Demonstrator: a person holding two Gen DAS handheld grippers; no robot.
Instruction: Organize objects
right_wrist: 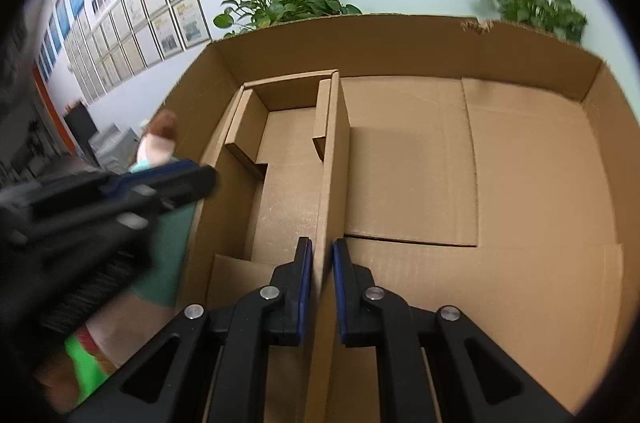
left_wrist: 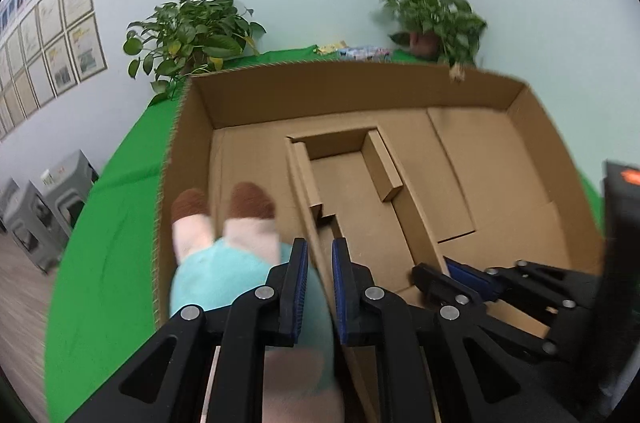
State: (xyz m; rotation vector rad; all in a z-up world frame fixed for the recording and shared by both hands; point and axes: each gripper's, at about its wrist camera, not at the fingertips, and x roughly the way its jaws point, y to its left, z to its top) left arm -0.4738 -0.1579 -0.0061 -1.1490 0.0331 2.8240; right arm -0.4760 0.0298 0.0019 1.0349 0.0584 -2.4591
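Note:
A big open cardboard box (left_wrist: 360, 91) (right_wrist: 440, 51) stands on a green table (left_wrist: 120, 203). Inside it lies a smaller cardboard insert (left_wrist: 352, 207) (right_wrist: 288, 163) with two long side walls. My left gripper (left_wrist: 320, 255) (right_wrist: 200, 179) is shut on the insert's left wall. My right gripper (right_wrist: 322, 255) (left_wrist: 440, 269) is shut on its right wall. A plush toy (left_wrist: 212, 275) (right_wrist: 156, 143), with a turquoise body, pink legs and brown feet, lies along the box's left wall, partly under my left finger.
Two potted plants (left_wrist: 192, 31) (left_wrist: 436, 15) stand behind the box, with small coloured packets (left_wrist: 360, 51) between them. A black object (left_wrist: 620, 223) rises at the right edge. Grey stools (left_wrist: 60, 191) stand on the floor to the left. The box floor right of the insert is bare cardboard.

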